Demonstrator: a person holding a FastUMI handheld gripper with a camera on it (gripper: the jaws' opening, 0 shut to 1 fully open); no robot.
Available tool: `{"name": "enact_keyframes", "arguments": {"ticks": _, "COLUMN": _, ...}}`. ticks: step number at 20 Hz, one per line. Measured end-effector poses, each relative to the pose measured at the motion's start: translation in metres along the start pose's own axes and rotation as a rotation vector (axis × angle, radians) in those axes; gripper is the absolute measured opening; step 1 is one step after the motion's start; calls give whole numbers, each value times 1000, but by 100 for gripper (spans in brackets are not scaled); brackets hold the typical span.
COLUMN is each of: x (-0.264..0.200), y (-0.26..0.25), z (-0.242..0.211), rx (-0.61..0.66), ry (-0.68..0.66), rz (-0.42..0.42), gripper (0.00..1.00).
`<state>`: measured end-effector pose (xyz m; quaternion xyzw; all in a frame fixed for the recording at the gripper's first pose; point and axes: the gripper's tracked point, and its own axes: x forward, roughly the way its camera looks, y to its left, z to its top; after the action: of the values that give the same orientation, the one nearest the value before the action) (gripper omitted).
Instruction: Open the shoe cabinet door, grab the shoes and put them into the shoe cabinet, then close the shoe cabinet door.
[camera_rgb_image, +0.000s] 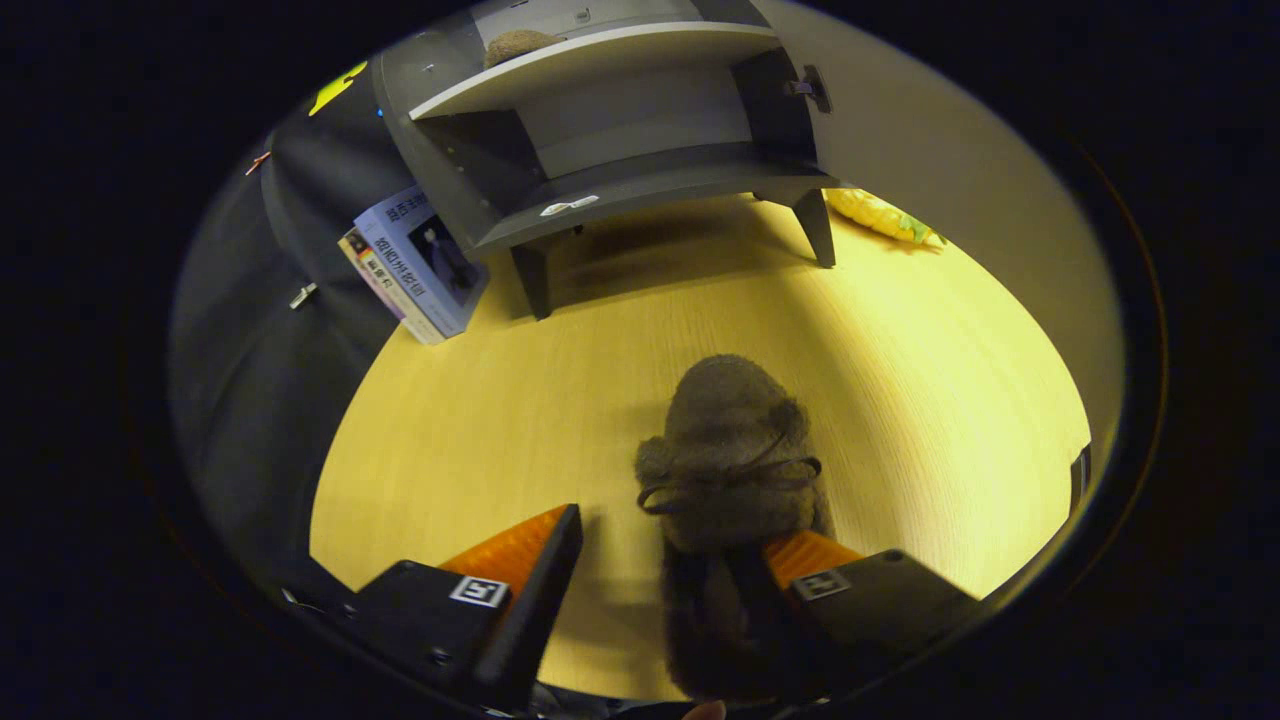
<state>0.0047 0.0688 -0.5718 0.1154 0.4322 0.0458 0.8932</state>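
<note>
One pale wooden tabletop (520, 420) carries a grey open-doored shoe cabinet (620, 180), with one fuzzy brown shoe on its upper shelf (520, 42). Another fuzzy brown laced shoe (730, 440) lies between the hand-held gripper's (665, 545) wide-spread fingers, against the right one.

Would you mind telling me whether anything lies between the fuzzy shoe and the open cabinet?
Nothing visible does: bare wooden floor runs from the shoe, by the open hand-held gripper, to the cabinet.
</note>
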Motion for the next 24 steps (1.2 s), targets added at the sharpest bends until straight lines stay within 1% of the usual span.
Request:
{"name": "enact_keyframes", "arguments": {"ticks": 2, "x": 13, "y": -8, "z": 7, "rx": -11, "ry": -58, "rz": -48, "gripper": 65}}
{"name": "enact_keyframes", "arguments": {"ticks": 3, "x": 17, "y": -9, "z": 11, "rx": -16, "ry": -92, "rz": -67, "gripper": 58}}
{"name": "enact_keyframes", "arguments": {"ticks": 4, "x": 19, "y": -14, "z": 15, "rx": -31, "ry": -118, "rz": -89, "gripper": 44}}
{"name": "enact_keyframes", "arguments": {"ticks": 5, "x": 24, "y": -10, "z": 19, "rx": -37, "ry": -139, "rz": -76, "gripper": 30}}
{"name": "enact_keyframes", "arguments": {"ticks": 6, "x": 17, "y": -5, "z": 21, "rx": -36, "ry": -148, "rz": -73, "gripper": 16}}
{"name": "enact_keyframes", "arguments": {"ticks": 8, "x": 7, "y": 2, "z": 41, "rx": -29, "ry": -208, "rz": -48, "gripper": 15}}
{"name": "enact_keyframes", "arguments": {"ticks": 11, "x": -32, "y": 13, "z": 79, "rx": -30, "ry": -272, "rz": -25, "gripper": 15}}
{"name": "enact_keyframes", "arguments": {"ticks": 15, "x": -94, "y": 25, "z": 145, "rx": -59, "ry": -344, "rz": -10, "gripper": 15}}
{"name": "enact_keyframes", "arguments": {"ticks": 17, "x": -131, "y": 36, "z": 179, "rx": -46, "ry": -367, "rz": 12, "gripper": 15}}
{"name": "enact_keyframes", "arguments": {"ticks": 19, "x": -168, "y": 47, "z": 220, "rx": -46, "ry": -417, "rz": 28, "gripper": 15}}
{"name": "enact_keyframes", "arguments": {"ticks": 21, "x": -195, "y": 59, "z": 256, "rx": -69, "ry": -455, "rz": 37, "gripper": 15}}
{"name": "enact_keyframes", "arguments": {"ticks": 24, "x": -227, "y": 84, "z": 308, "rx": -81, "ry": -484, "rz": 83, "gripper": 15}}
